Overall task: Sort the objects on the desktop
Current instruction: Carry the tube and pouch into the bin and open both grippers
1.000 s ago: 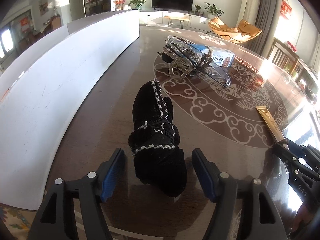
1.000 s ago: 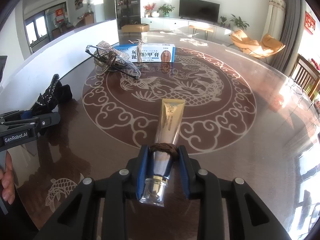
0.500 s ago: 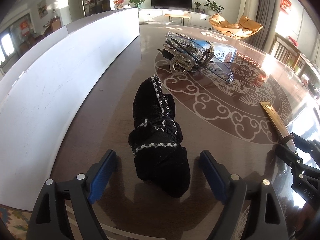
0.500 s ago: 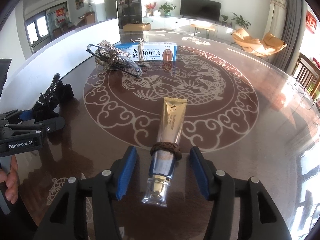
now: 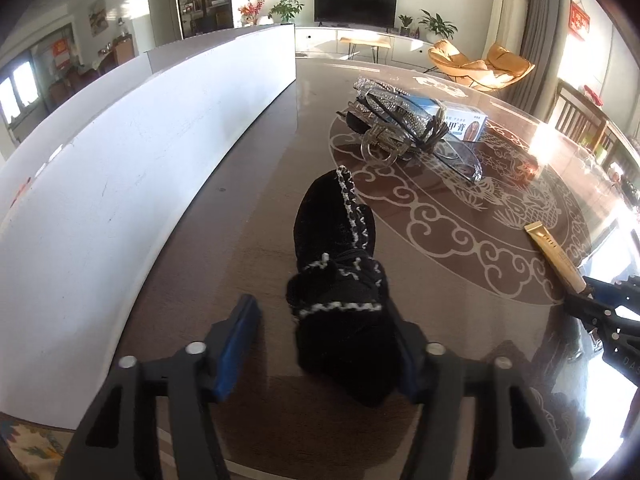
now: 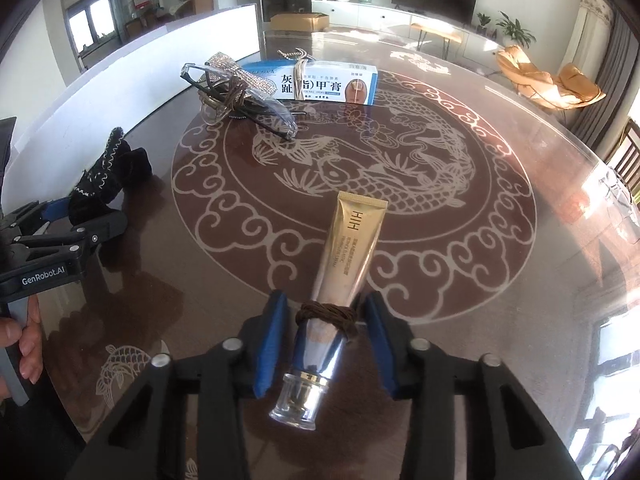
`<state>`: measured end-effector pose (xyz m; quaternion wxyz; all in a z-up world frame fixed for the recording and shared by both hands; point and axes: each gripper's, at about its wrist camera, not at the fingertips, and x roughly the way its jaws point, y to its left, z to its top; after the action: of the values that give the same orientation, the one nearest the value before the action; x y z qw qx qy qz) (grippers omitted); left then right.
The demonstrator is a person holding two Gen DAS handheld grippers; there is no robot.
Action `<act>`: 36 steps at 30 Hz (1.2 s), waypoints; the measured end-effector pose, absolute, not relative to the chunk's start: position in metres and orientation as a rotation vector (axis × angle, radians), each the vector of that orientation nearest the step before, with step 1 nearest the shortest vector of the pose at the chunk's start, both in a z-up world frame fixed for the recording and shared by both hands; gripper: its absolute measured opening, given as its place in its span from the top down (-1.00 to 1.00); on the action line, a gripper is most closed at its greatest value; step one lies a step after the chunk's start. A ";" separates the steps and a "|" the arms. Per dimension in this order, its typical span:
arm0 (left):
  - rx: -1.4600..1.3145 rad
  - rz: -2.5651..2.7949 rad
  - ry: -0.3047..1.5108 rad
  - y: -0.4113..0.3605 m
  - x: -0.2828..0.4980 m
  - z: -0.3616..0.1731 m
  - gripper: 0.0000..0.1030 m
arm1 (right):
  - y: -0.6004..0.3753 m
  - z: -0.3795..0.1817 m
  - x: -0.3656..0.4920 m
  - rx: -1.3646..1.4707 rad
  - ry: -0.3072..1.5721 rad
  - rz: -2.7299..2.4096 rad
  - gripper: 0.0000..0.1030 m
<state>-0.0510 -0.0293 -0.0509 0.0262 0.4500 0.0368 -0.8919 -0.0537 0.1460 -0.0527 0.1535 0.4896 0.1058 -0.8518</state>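
A black knitted pouch with white stitching (image 5: 340,280) lies on the brown table between the jaws of my left gripper (image 5: 324,344), which is open around it; the right pad touches it. It also shows in the right wrist view (image 6: 104,180). A gold cream tube (image 6: 344,264) with a brown hair tie (image 6: 326,314) around it lies between the open jaws of my right gripper (image 6: 326,344). The tube also shows in the left wrist view (image 5: 554,256).
At the far side lie a glittery hair clip and glasses (image 5: 400,128) and a blue-white ointment box (image 6: 320,84). A white board (image 5: 140,152) runs along the table's left side. The left gripper (image 6: 60,240) shows in the right wrist view.
The right gripper opened and let go of the tube. The left gripper drew back and widened, then moved forward and narrowed around the pouch.
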 end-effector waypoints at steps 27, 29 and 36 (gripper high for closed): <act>1.128 -2.622 0.483 -0.261 -0.044 0.075 0.53 | -0.083 0.099 -0.104 0.840 0.037 -2.171 0.44; 1.184 -2.580 0.450 -0.270 -0.057 0.063 0.51 | -0.129 0.096 -0.121 0.824 0.126 -2.173 0.44; 1.336 -2.438 0.425 -0.284 -0.082 0.016 -0.23 | -0.214 0.047 -0.173 0.985 0.261 -2.139 0.00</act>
<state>-0.0817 -0.2840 0.0162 0.1638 0.4685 0.1489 -0.8553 -0.1732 -0.2143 0.0470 0.3766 0.3852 0.1021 -0.8363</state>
